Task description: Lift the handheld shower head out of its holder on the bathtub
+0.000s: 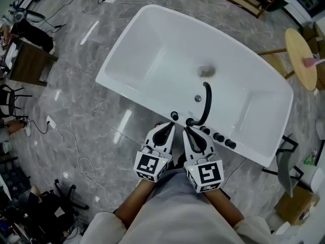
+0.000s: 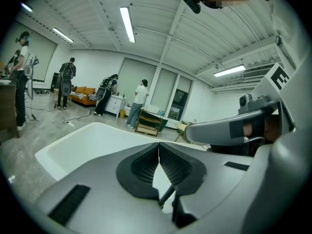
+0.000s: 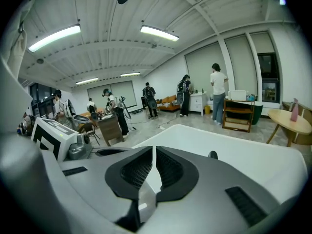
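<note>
Shower head [image 1: 206,101] seated in holder [image 1: 191,121] on near rim of tub [image 1: 133,23]. Left hand-held gripper [image 1: 169,126] fully closed, empty. Right hand-held gripper [image 1: 187,130] almost closed, empty, just beside holder. Likely best: right jaws opened, handle clamped above holder, lifted straight up.

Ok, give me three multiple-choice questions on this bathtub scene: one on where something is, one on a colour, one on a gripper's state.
1. Where does the black shower head sit?
A) on the floor
B) at the near rim of the bathtub
C) on the round wooden table

2. What colour is the bathtub?
A) white
B) green
C) black

3. How do the jaws of the left gripper stand?
A) wide apart
B) clamped on the shower head
C) together, nothing between

Answers:
1 B, the head view shows it arching up from the near rim.
2 A, its whole shell is white.
3 C, the left gripper view shows the pads meeting with nothing between them.
</note>
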